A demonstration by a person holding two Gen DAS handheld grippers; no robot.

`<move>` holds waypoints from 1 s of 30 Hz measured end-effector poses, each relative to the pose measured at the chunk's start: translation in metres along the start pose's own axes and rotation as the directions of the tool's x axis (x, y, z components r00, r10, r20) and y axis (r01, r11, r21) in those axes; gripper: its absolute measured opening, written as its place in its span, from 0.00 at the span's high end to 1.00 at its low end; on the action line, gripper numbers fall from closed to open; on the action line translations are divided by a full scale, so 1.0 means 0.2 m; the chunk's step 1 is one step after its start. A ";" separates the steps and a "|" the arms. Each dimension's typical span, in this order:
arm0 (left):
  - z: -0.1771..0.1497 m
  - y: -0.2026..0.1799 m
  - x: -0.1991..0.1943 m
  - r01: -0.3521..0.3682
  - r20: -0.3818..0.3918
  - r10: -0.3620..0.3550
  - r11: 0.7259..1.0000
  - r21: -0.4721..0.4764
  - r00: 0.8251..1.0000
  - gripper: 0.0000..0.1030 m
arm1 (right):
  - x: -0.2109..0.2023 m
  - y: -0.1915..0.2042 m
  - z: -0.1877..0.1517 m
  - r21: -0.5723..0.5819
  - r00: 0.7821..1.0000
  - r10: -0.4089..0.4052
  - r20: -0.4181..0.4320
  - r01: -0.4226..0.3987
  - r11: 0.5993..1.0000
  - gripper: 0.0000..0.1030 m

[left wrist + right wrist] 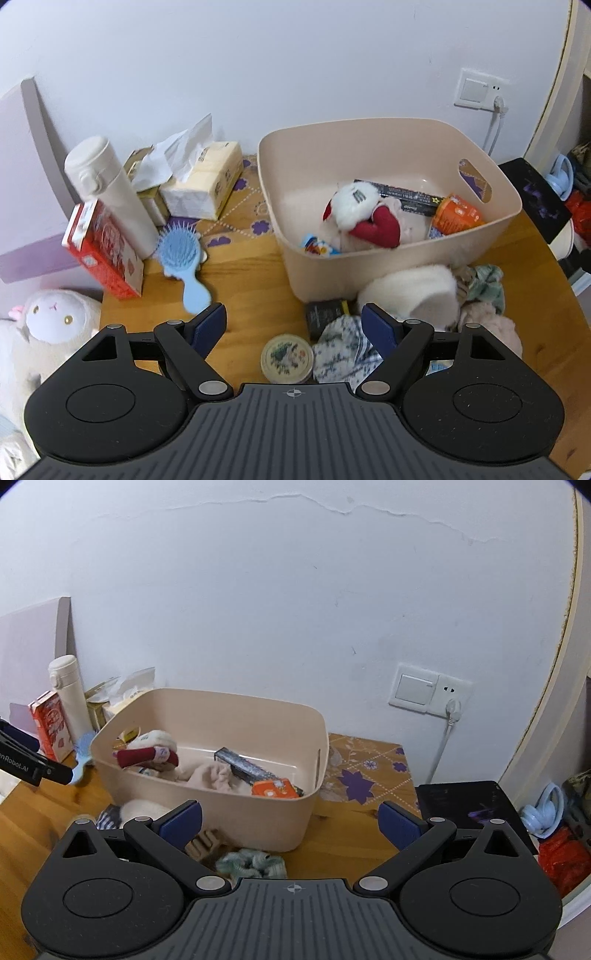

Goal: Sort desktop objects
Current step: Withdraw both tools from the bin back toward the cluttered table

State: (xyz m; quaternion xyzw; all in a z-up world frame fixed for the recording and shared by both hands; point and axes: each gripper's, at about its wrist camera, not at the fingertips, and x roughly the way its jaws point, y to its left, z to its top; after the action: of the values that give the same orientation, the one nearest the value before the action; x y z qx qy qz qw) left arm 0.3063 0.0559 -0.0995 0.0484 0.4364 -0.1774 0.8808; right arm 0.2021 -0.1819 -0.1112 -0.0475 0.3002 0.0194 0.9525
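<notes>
The beige bin (388,206) sits at twelve o'clock from your left tool (293,325), on the wooden counter (240,280), already holding a plush toy (364,216), a dark box and an orange pack. Both tools are released and carry nothing: the left one's jaws stand wide apart over the loose pile in front of the bin, and your right tool (290,821) hangs just as wide at the bin's near right corner. Judging by the layout, the next pick is from that pile. The round tin (287,357) lies at six o'clock between the left jaws, touching the patterned cloth (345,349) at its three o'clock. Come straight down over the tin, square the pads on its rim, and keep the cloth out of the grip. The blue hairbrush (183,260) waits at ten o'clock. Lift well clear of the bin wall before you let go.
</notes>
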 end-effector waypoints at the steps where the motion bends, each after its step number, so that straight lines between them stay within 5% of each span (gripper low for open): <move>1: -0.02 0.01 0.00 0.002 0.006 -0.002 1.000 -0.003 1.000 0.21 | -0.01 0.01 -0.02 0.002 1.000 0.002 0.009 -0.002 1.000 0.00; 11: -0.26 0.10 0.06 0.034 -0.059 -0.032 0.999 0.029 0.998 0.21 | -0.06 0.12 -0.25 -0.030 1.000 -0.002 0.014 0.003 1.000 0.00; 30: -0.39 0.09 0.37 0.030 -0.154 -0.008 0.989 0.145 0.988 0.21 | 0.16 0.16 -0.54 0.004 0.976 0.044 -0.214 -0.044 0.999 0.00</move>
State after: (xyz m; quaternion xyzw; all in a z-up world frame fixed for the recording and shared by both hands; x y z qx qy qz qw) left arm 0.2957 0.0710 -0.2062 0.1222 0.4888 -0.2132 0.8371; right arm 0.1645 -0.1617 -0.2195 -0.0430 0.4019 0.0352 0.9140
